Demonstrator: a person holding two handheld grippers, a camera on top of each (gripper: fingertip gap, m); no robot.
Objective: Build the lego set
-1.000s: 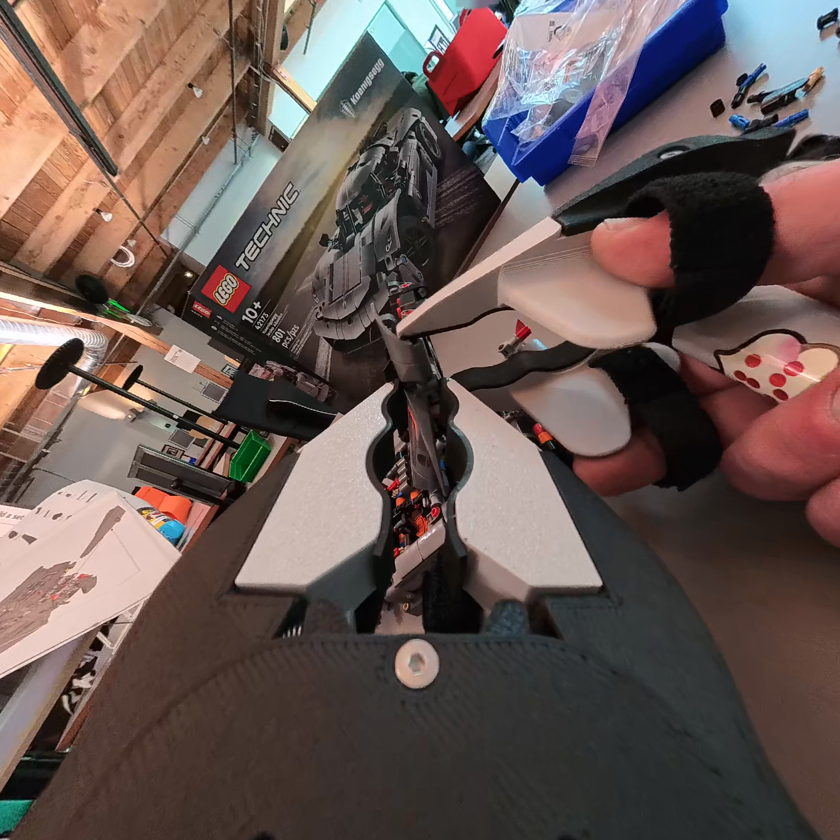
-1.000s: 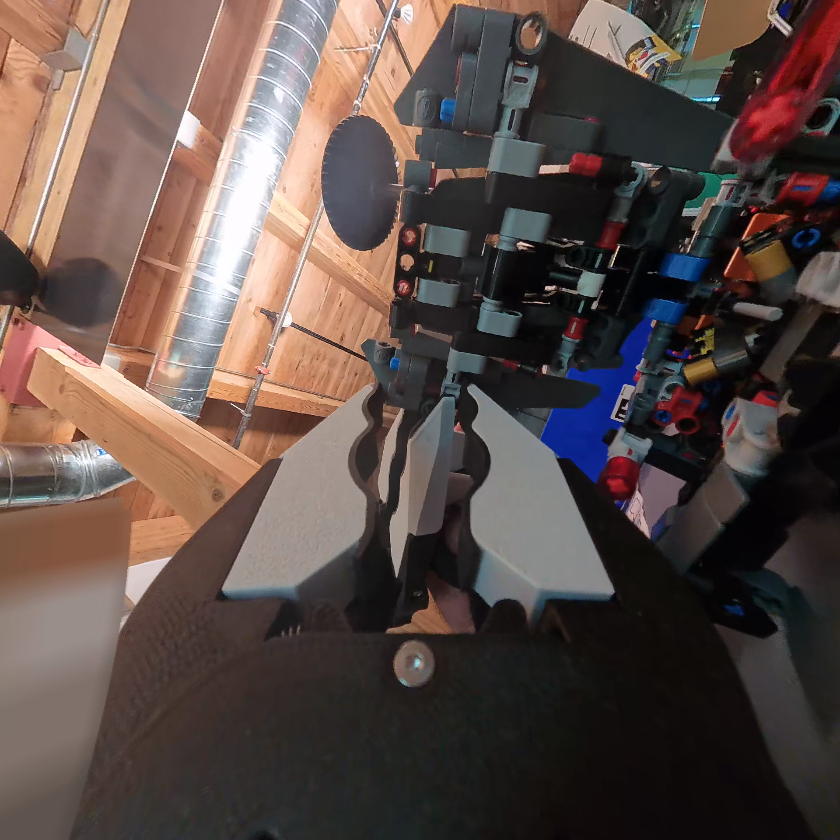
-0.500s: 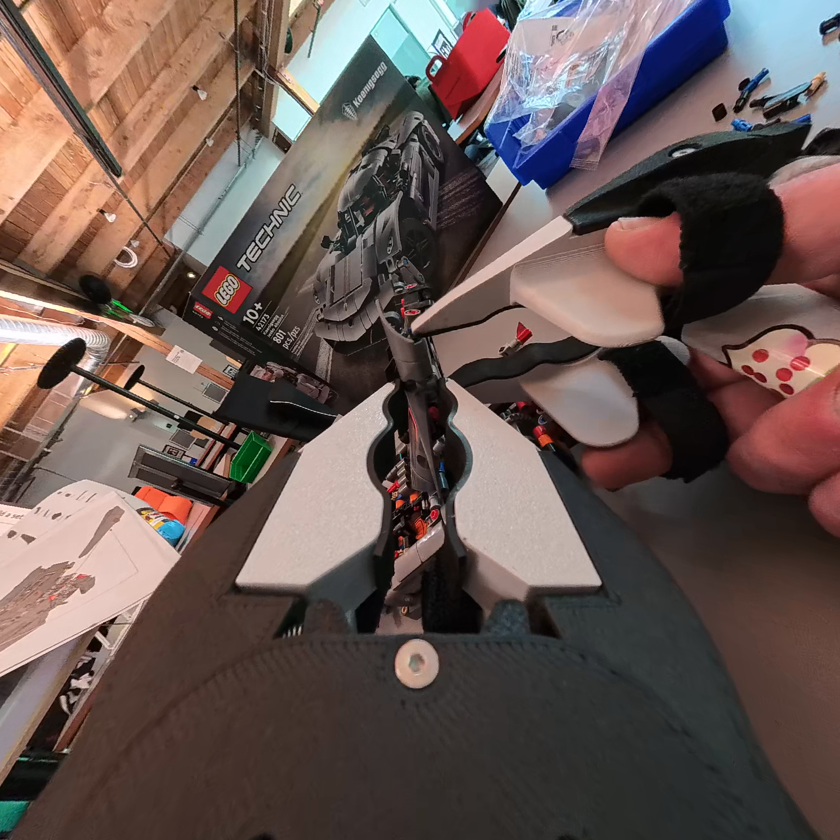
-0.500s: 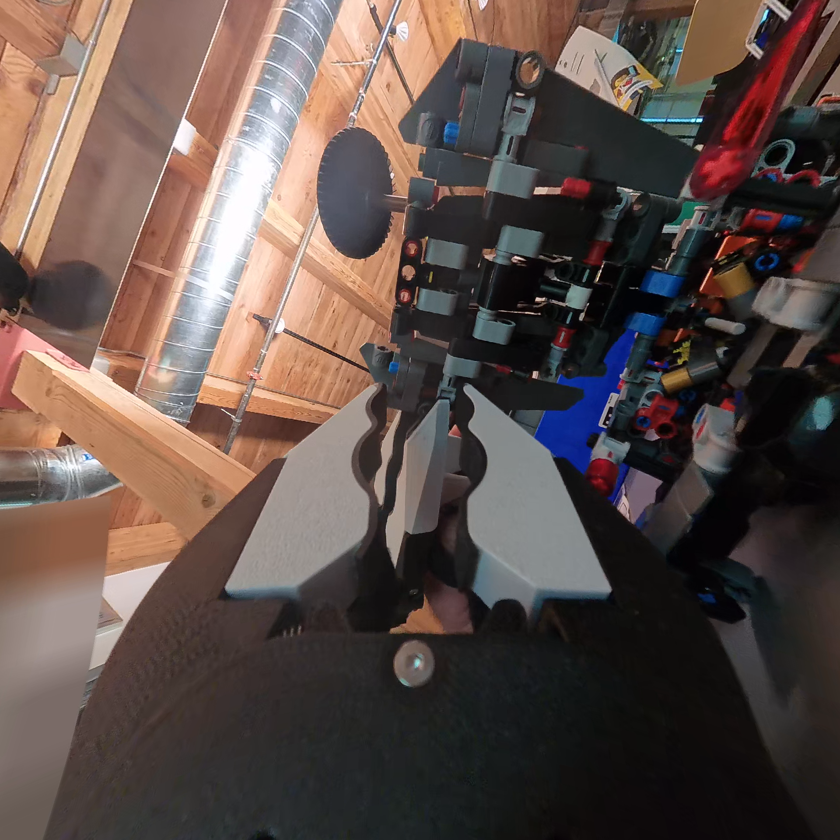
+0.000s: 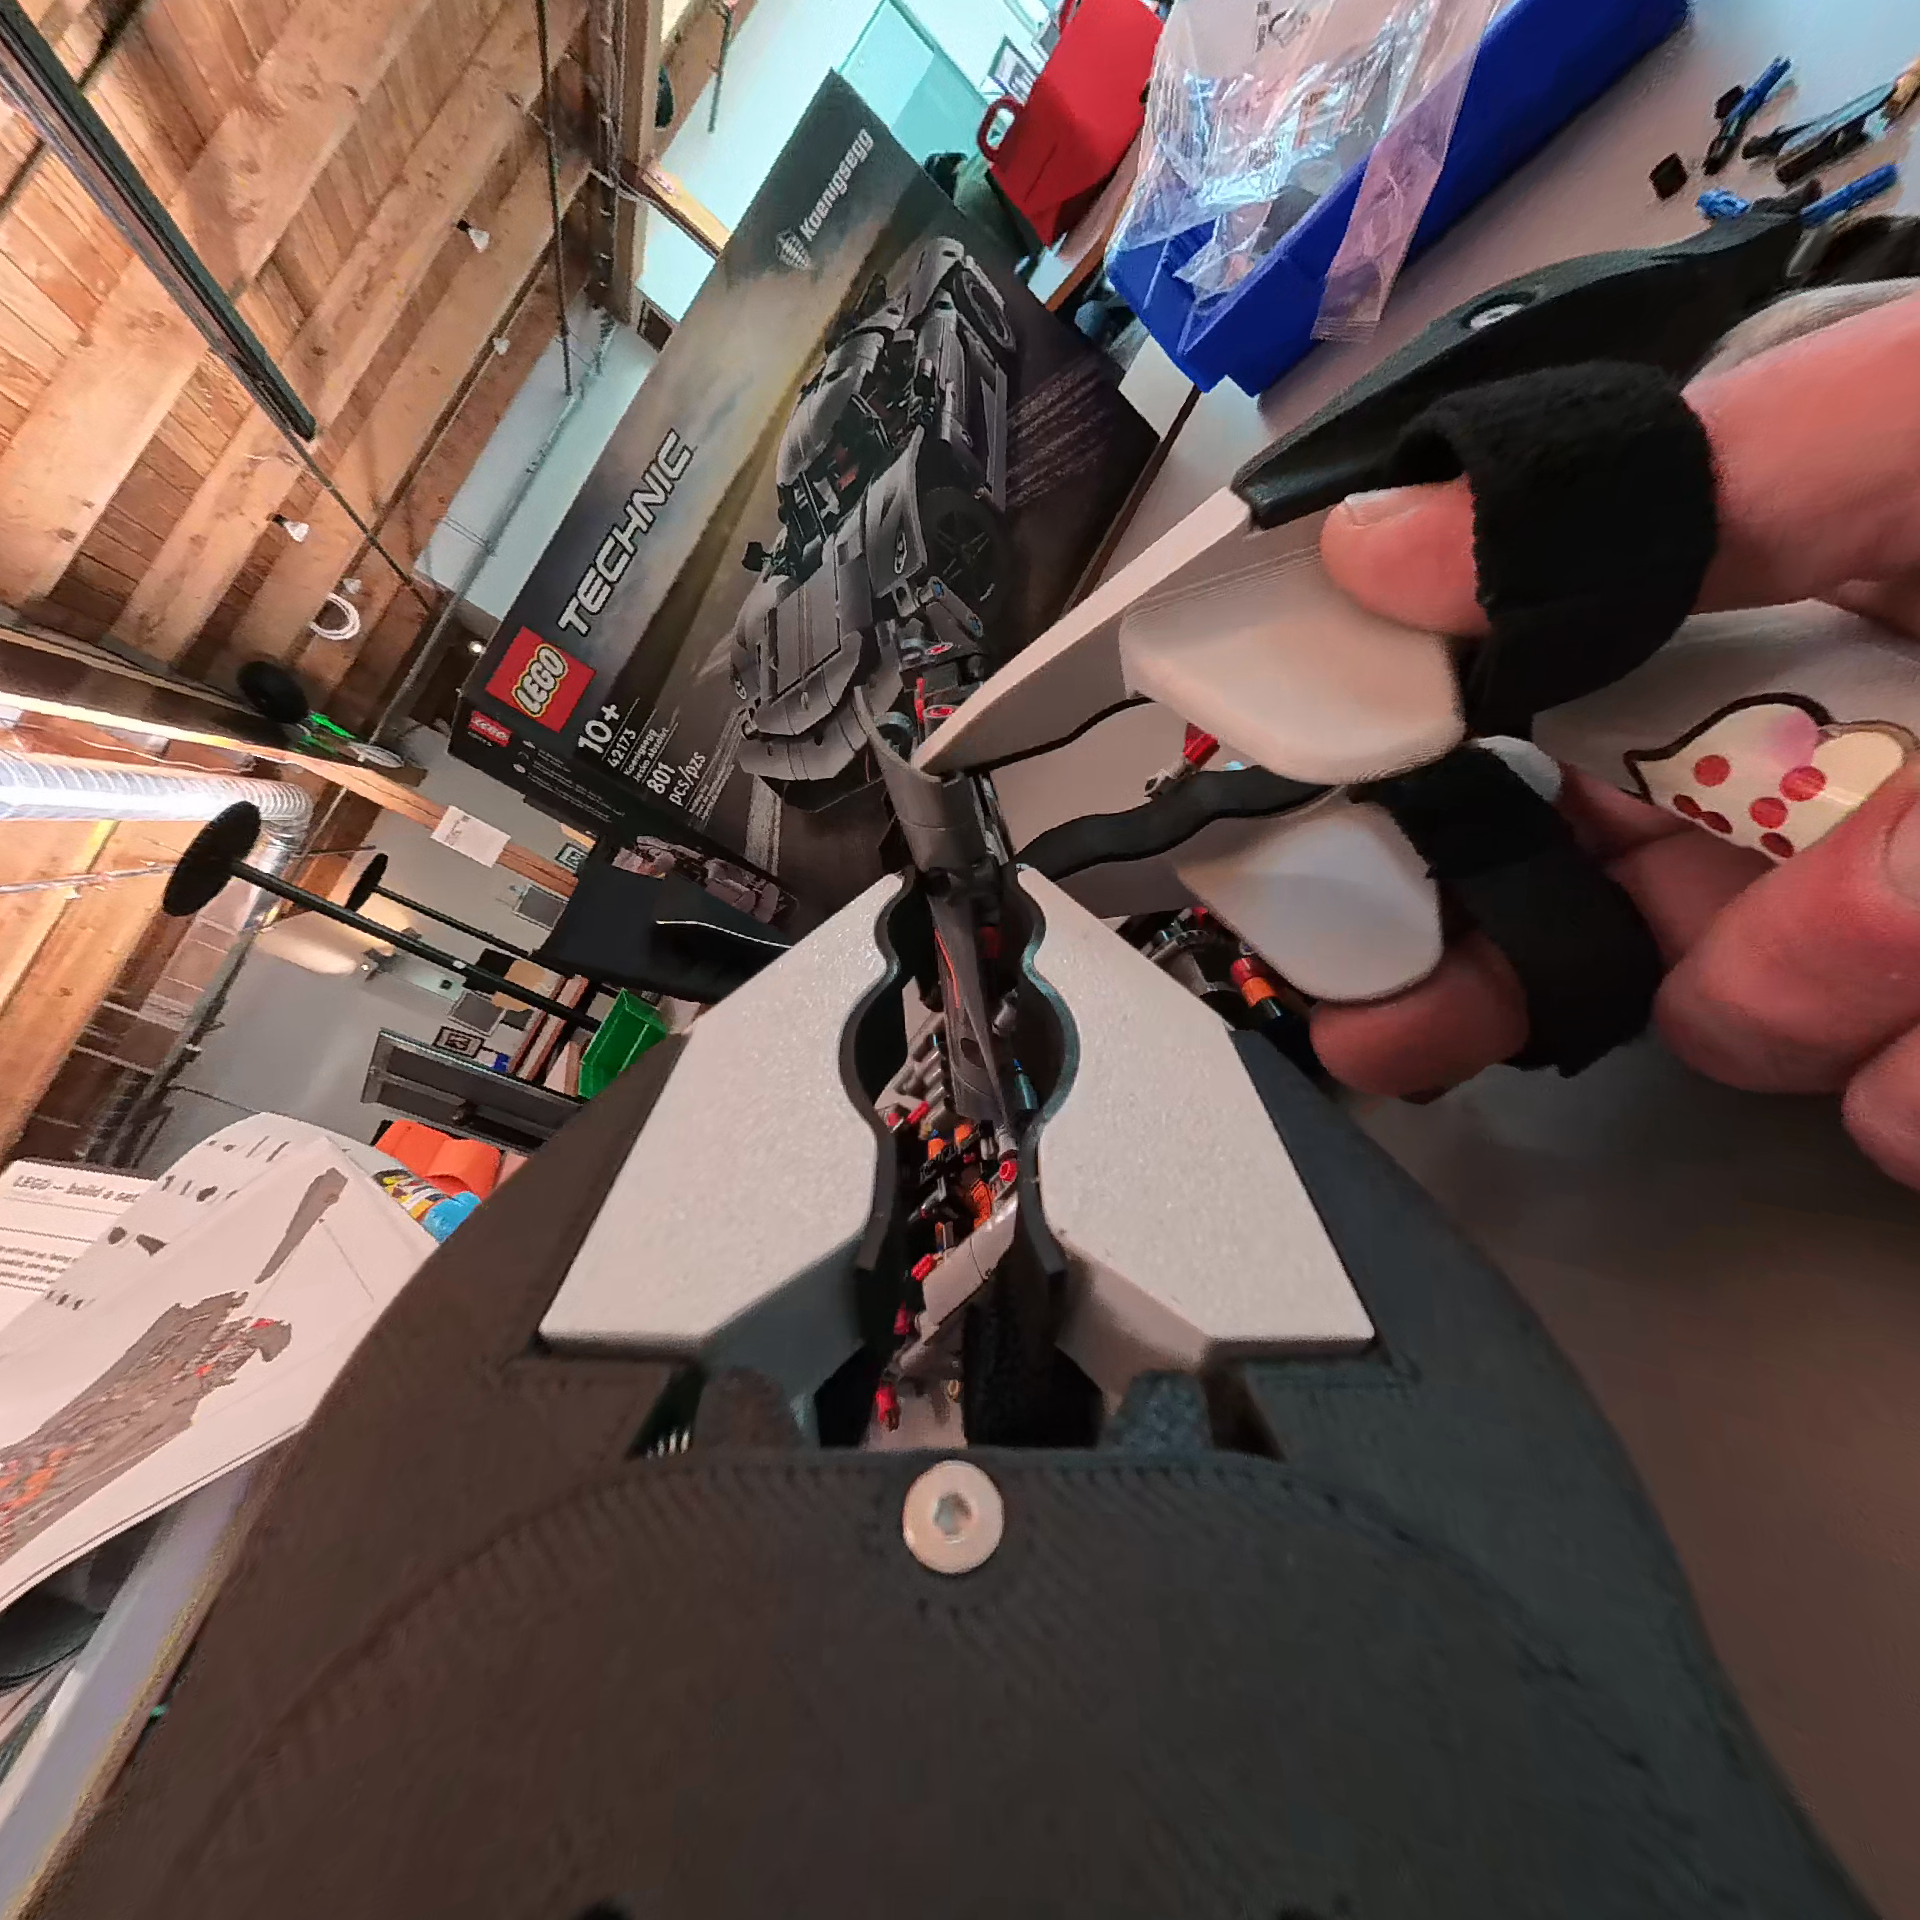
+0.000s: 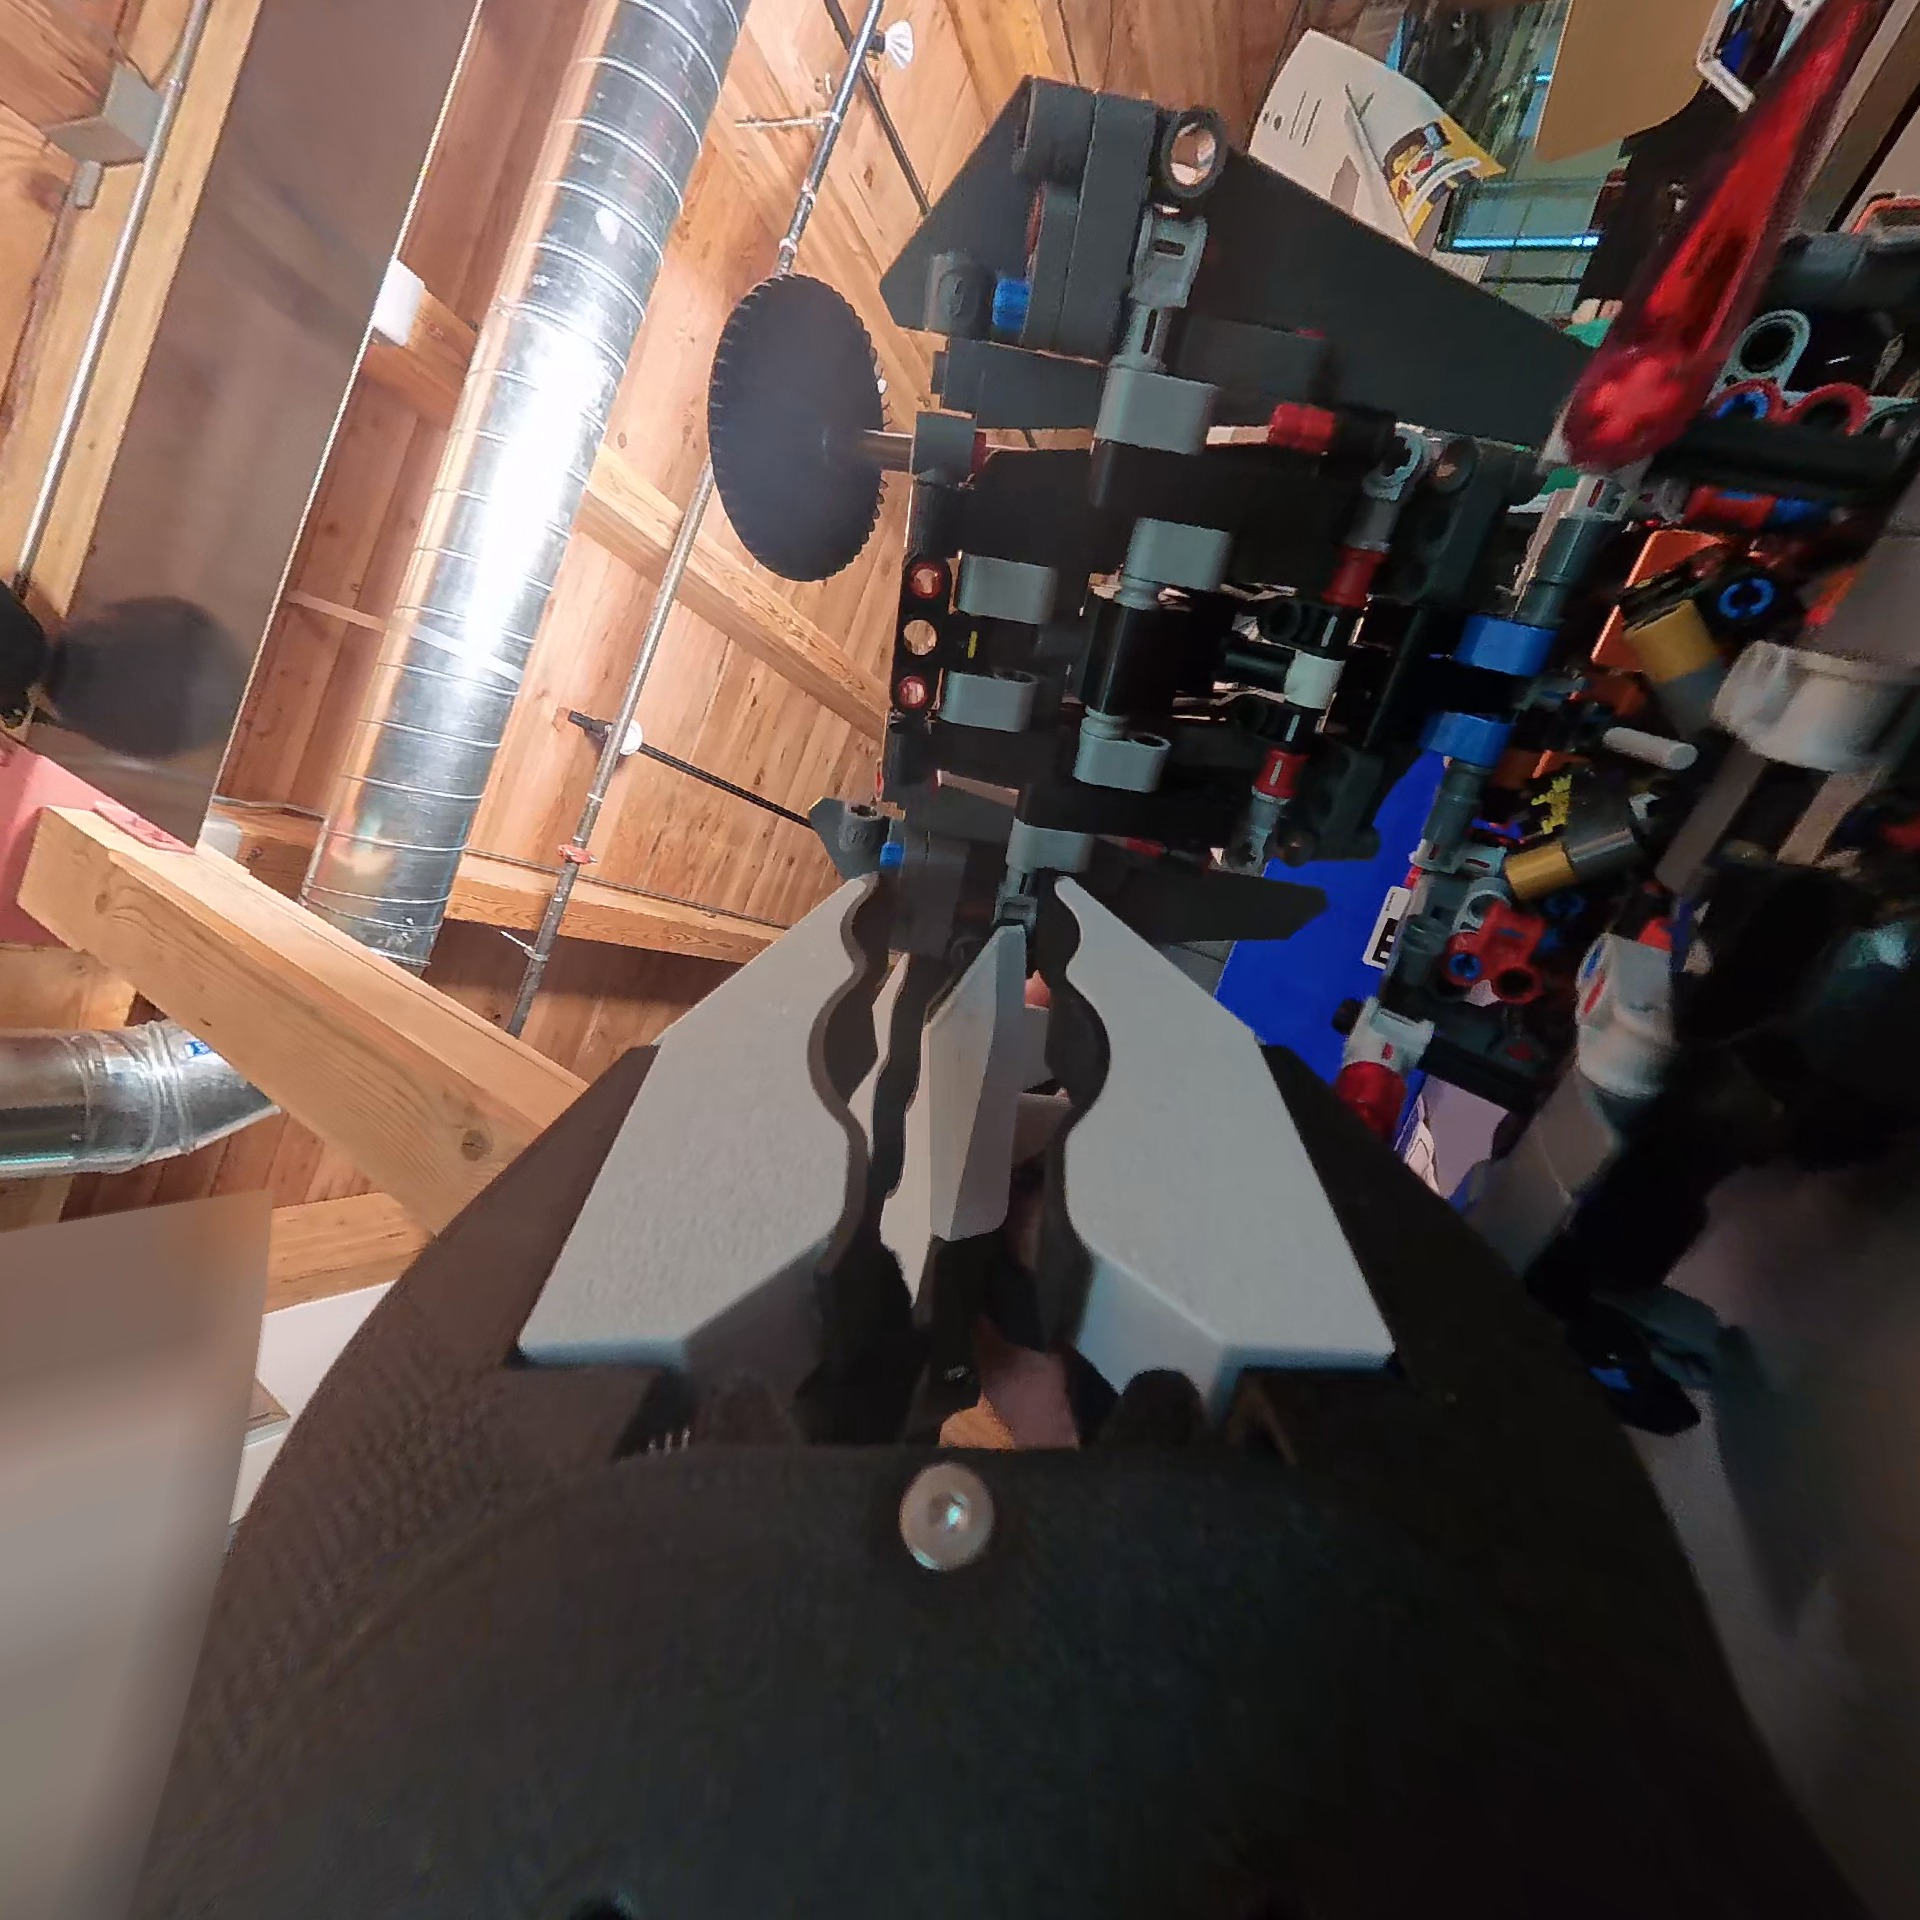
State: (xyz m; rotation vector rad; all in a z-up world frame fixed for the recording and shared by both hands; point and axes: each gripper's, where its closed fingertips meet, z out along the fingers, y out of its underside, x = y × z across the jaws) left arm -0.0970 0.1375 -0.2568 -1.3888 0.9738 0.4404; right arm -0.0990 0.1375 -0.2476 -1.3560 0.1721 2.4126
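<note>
Both grippers meet at the lego model (image 5: 951, 997): the left gripper (image 5: 956, 894) stays clamped on it mid-frame, while the right gripper (image 5: 935, 764), jaws nearly together, has crept to the model's upper tip, seemingly seating a small piece I cannot see.

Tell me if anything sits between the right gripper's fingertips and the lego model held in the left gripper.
Nothing visible does. In the left wrist view the right gripper already has its tips at the dark grey panel on top of the lego model, which the left gripper clamps between its fingers. No loose part shows between them.
</note>
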